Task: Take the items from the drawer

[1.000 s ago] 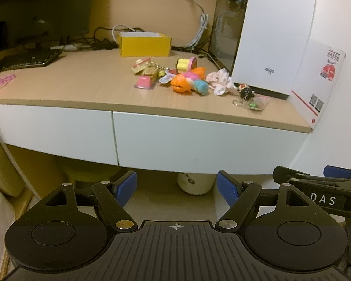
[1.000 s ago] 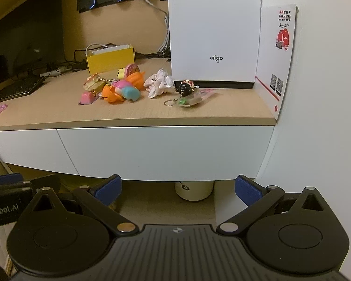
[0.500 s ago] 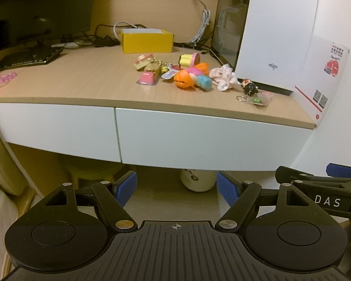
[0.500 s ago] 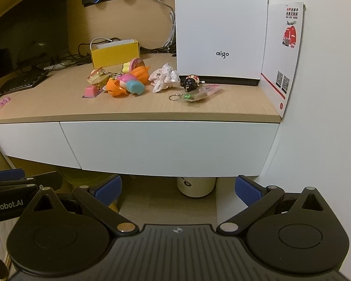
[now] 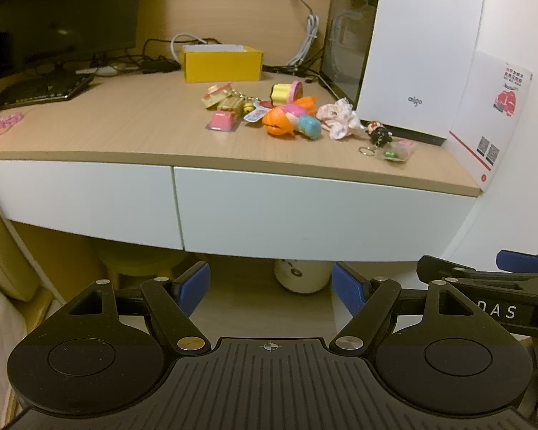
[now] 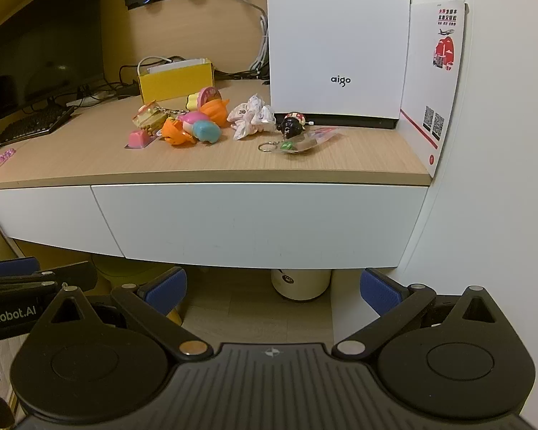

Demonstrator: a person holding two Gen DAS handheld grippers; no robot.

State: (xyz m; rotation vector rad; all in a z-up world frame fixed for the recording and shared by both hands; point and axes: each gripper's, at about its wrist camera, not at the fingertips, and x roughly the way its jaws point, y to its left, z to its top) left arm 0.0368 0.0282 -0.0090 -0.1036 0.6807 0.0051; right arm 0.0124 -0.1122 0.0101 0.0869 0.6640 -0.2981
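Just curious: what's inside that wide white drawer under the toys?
Cannot be seen: the wide drawer is shut, its front hiding the contents. Only toys lie on the desktop above.

The left gripper (image 5: 270, 283) is held level, its two blue-padded fingers (image 5: 193, 283) spread wide apart with nothing between them. The right gripper (image 6: 273, 288) sits just beside it on the right, also level, its fingers (image 6: 163, 288) parted wide and empty. Each one shows at the edge of the other's view, side by side and apart, both pointing the same way.
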